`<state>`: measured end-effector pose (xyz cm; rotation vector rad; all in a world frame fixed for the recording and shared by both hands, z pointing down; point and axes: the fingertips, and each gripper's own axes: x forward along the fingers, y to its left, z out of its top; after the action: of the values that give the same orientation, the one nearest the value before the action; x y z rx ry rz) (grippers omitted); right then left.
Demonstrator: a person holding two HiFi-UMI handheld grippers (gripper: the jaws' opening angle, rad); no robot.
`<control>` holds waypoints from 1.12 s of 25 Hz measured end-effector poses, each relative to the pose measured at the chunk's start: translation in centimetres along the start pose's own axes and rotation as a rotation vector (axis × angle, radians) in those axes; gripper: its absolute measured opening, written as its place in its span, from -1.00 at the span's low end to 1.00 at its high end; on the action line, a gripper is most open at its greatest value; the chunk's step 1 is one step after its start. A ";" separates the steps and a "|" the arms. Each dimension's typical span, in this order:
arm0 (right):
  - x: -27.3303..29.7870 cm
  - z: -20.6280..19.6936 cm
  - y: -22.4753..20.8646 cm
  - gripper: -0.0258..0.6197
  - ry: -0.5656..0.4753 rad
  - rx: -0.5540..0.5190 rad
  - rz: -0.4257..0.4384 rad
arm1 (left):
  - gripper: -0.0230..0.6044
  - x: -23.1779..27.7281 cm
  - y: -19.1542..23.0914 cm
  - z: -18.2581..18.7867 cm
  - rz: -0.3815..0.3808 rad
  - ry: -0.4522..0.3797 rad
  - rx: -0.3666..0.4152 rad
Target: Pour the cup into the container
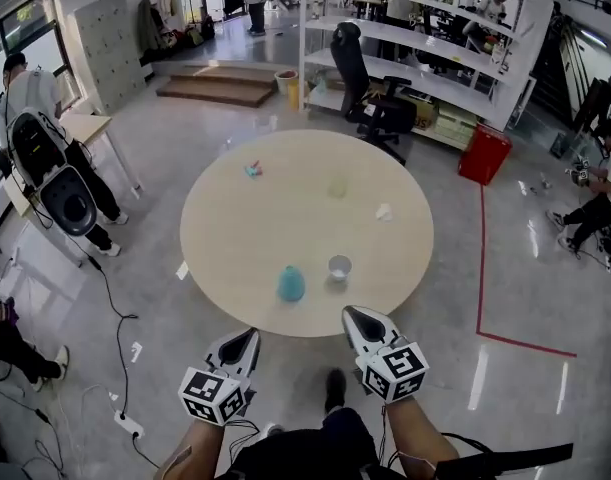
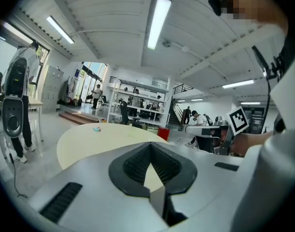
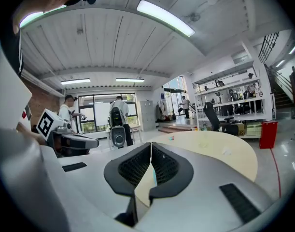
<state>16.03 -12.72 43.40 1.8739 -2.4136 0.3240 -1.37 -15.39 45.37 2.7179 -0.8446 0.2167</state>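
On the round beige table (image 1: 285, 223), near its front edge, stand a teal rounded container (image 1: 291, 284) and a small white cup (image 1: 339, 267) just to its right. Both grippers hover off the table, short of its near edge. My left gripper (image 1: 251, 334) sits below and left of the container, jaws together with nothing between them (image 2: 151, 145). Below and slightly right of the cup, my right gripper (image 1: 350, 314) is also shut and empty (image 3: 151, 144). Both gripper views look across the tabletop (image 2: 89, 141); the cup and container are hidden there.
Farther back on the table are a pale green cup (image 1: 337, 186), a white crumpled bit (image 1: 384, 211) and a small teal and pink item (image 1: 252, 169). Beyond it stand an office chair (image 1: 370, 98), a red bin (image 1: 485, 154) and shelving. A person and a machine (image 1: 55, 183) are at the left.
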 end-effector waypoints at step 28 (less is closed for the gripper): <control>-34.3 -6.5 17.6 -0.89 0.016 0.037 0.014 | -0.93 -26.2 -24.2 -7.5 -0.026 0.019 -0.005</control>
<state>7.30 25.32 41.32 1.8636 -2.4279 0.3858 -9.36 19.98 41.12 2.7155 -0.8034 0.2346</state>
